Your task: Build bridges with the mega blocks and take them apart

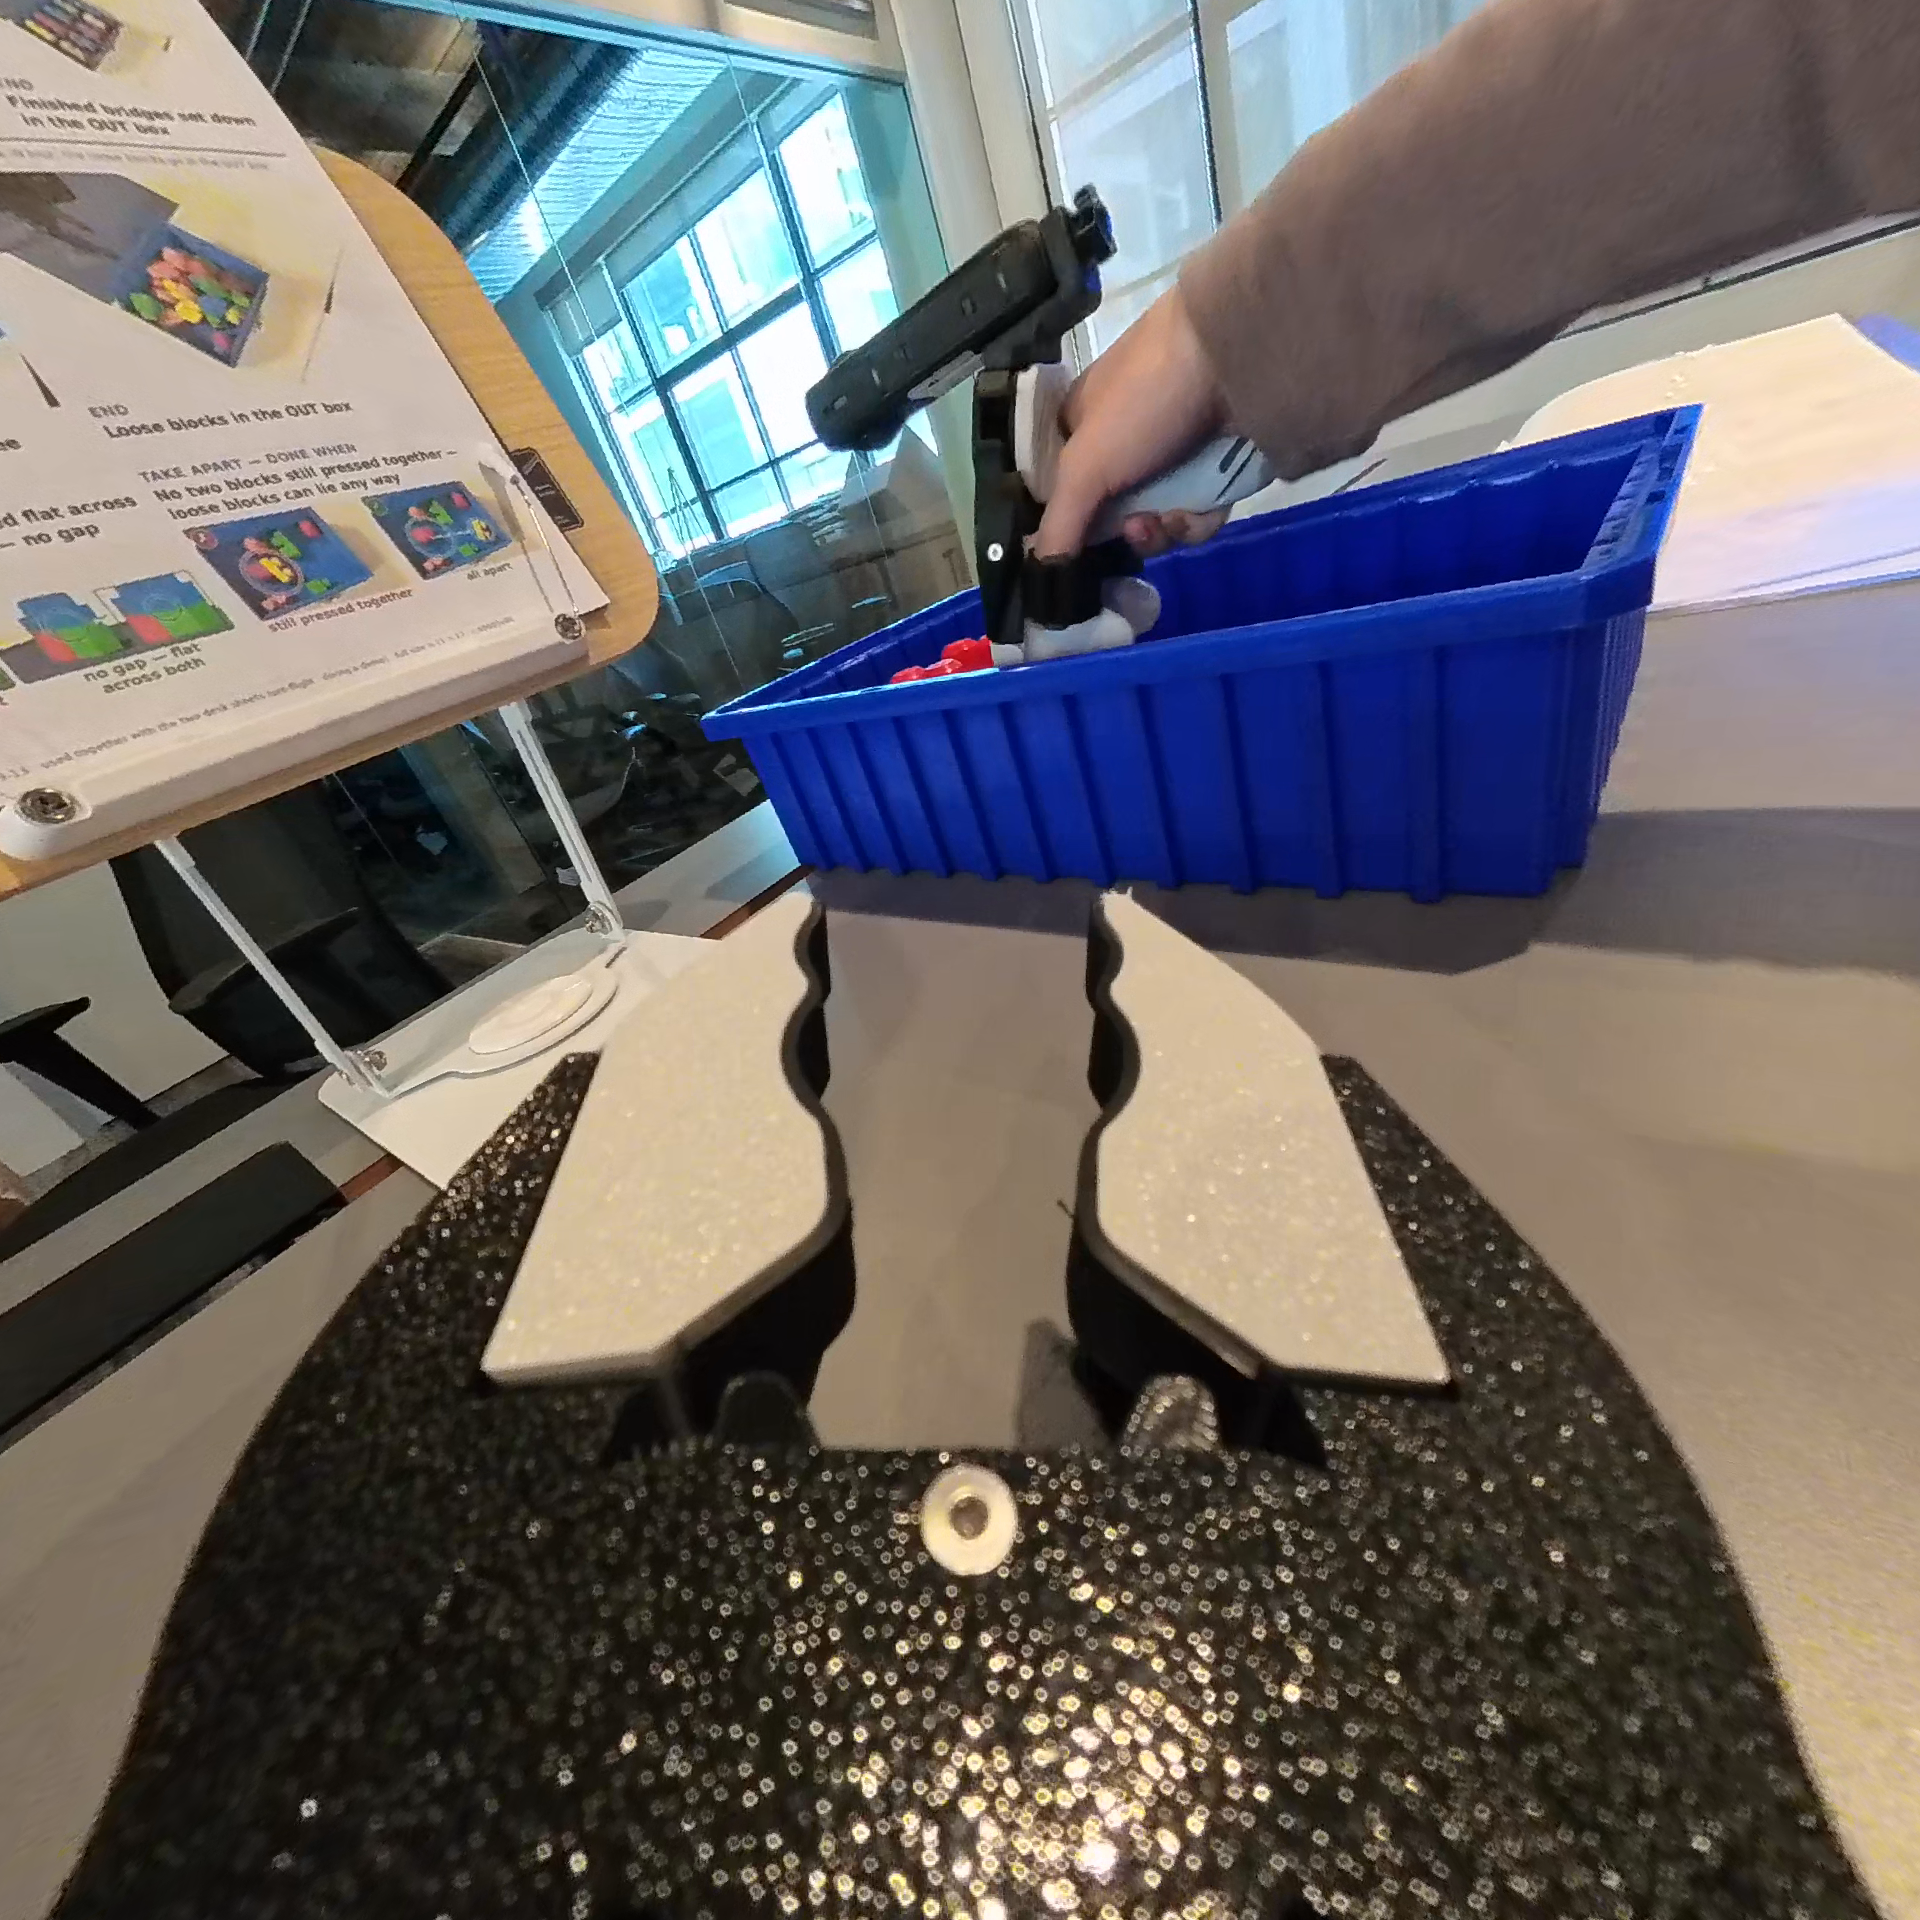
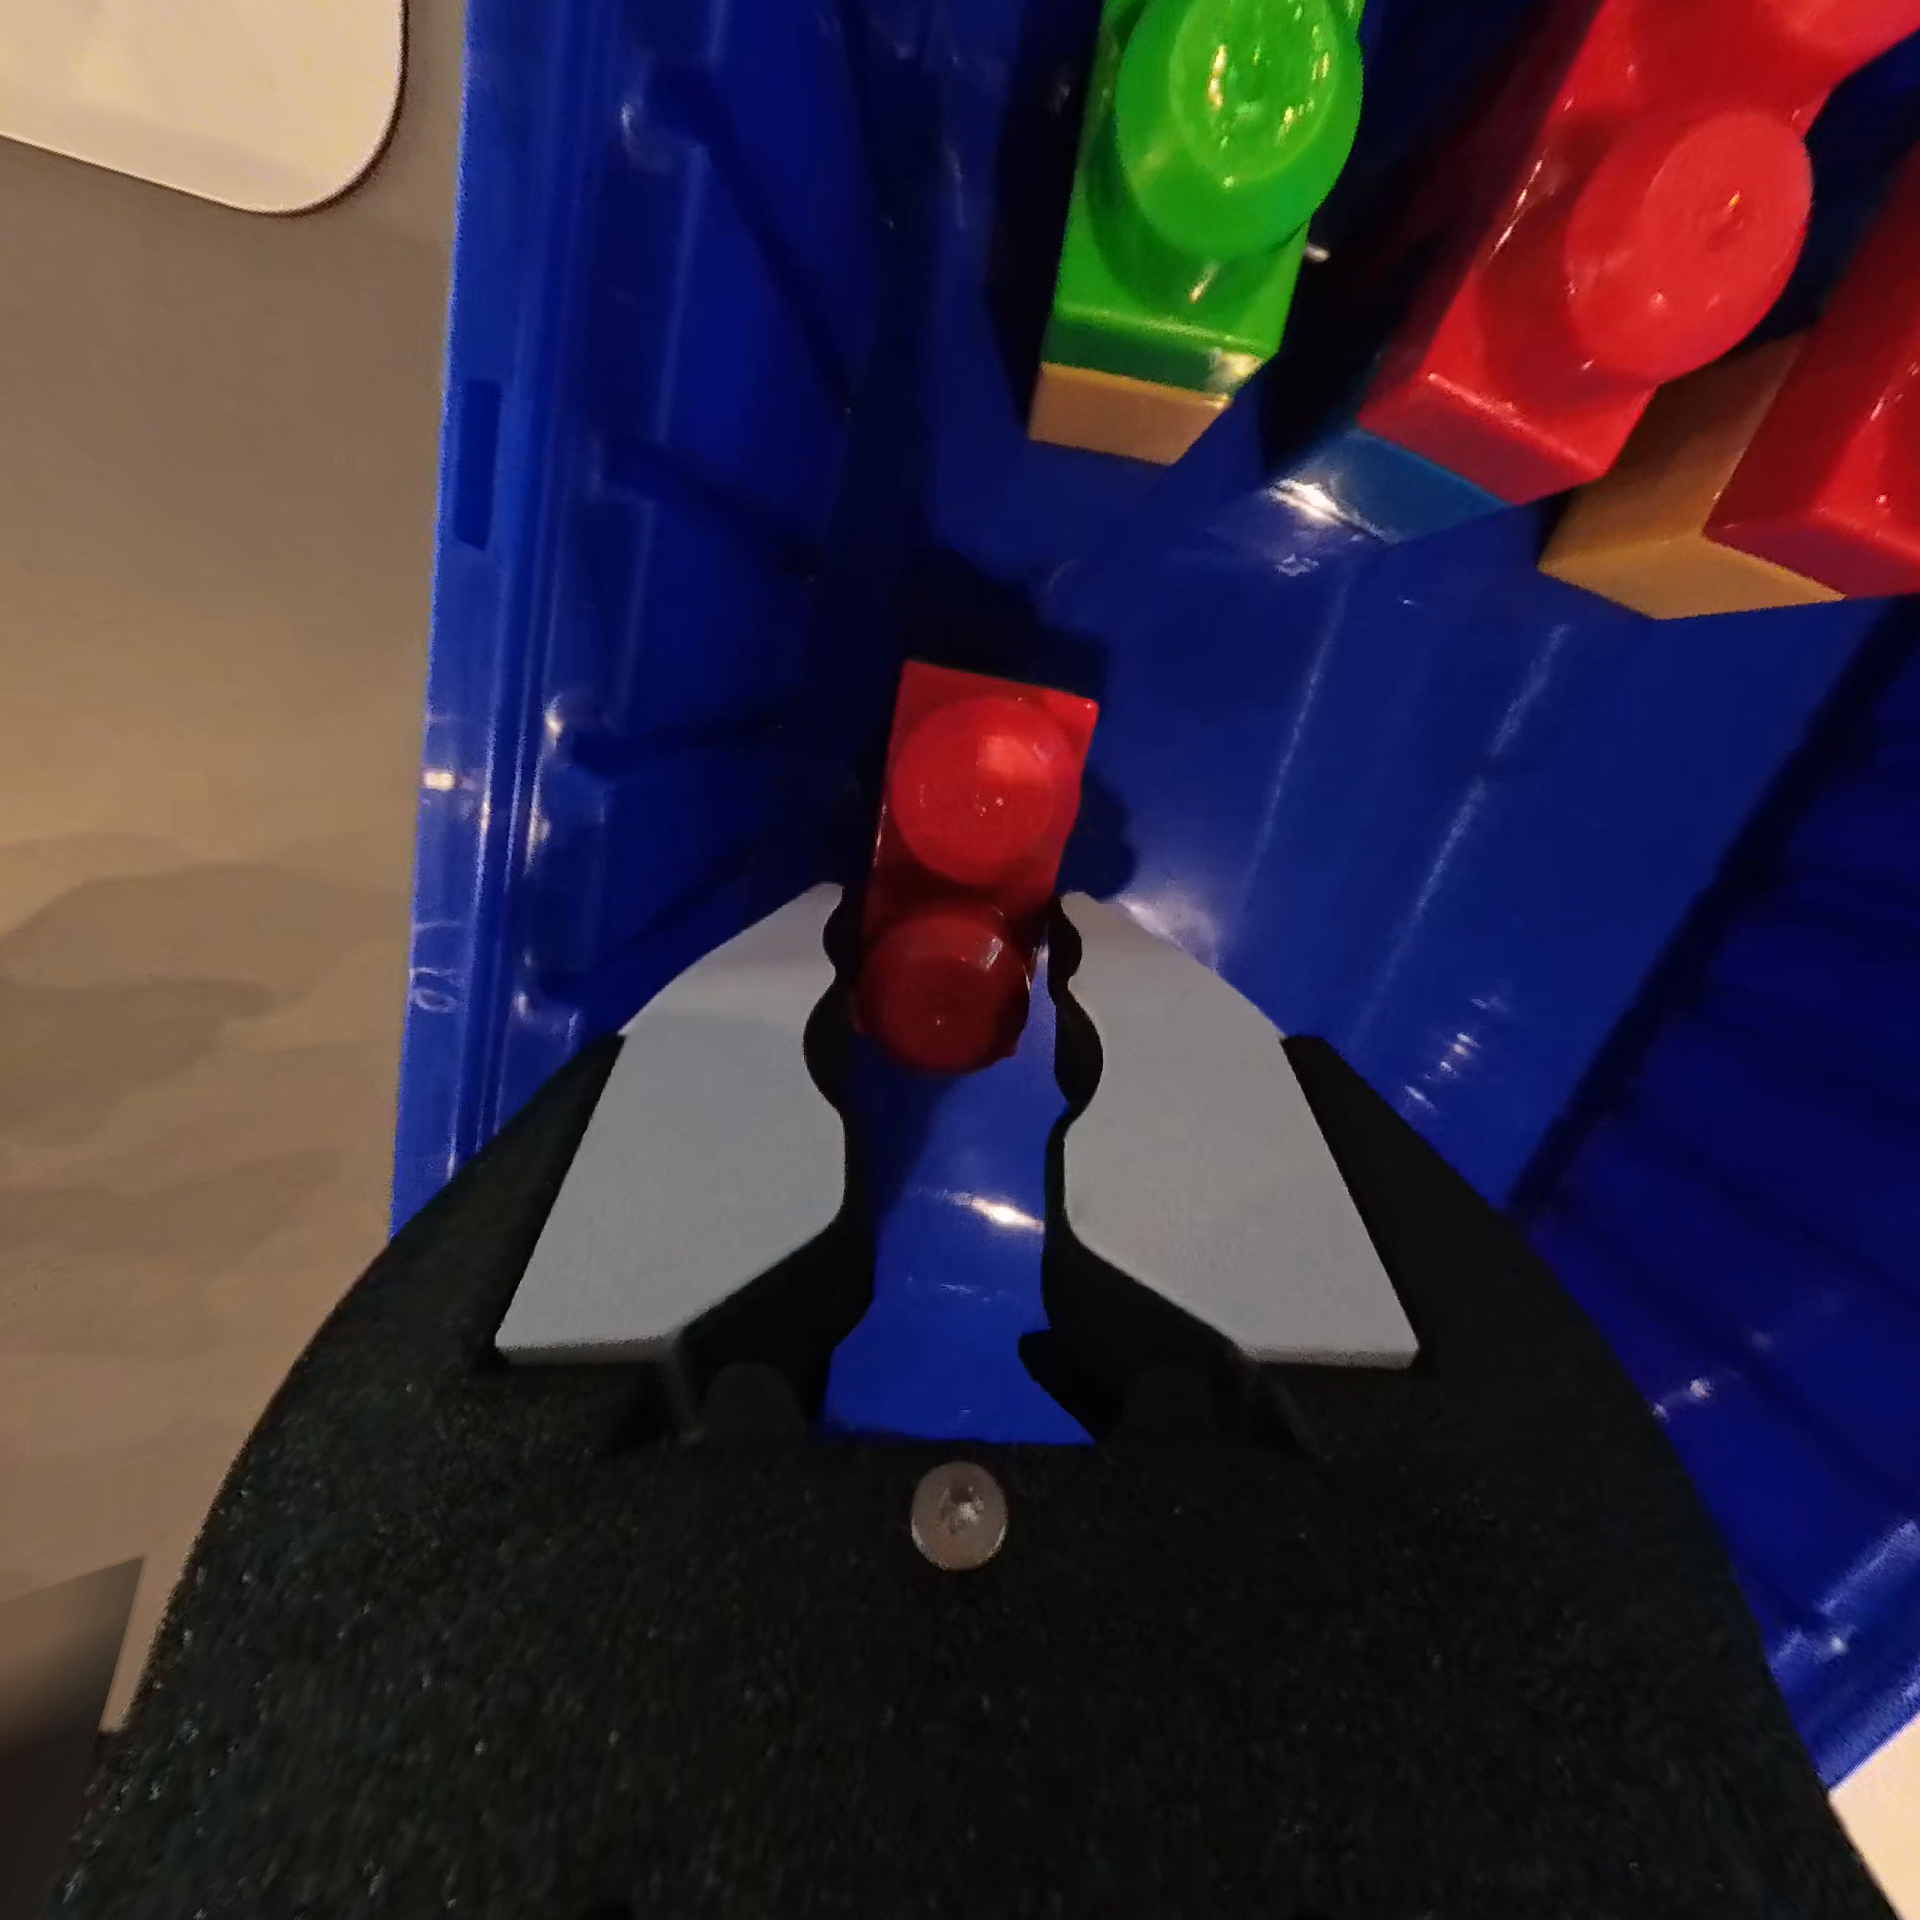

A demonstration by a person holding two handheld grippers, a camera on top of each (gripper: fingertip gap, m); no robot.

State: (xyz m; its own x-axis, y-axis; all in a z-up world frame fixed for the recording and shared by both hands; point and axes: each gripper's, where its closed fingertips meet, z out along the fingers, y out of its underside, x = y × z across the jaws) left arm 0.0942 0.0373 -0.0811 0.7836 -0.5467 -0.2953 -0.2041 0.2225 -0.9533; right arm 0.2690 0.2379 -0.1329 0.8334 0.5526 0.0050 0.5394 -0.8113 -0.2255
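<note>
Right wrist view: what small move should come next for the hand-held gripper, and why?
Probably close the right hand-held gripper on the small red block. Its fingers already flank the block's near stud inside the blue bin, and slight gaps beside the stud suggest no firm grip yet.

I am seeing the bin wall (image 1: 1195, 769) hiding most blocks, and the green block (image 2: 1195, 208) running off the top edge.
</note>
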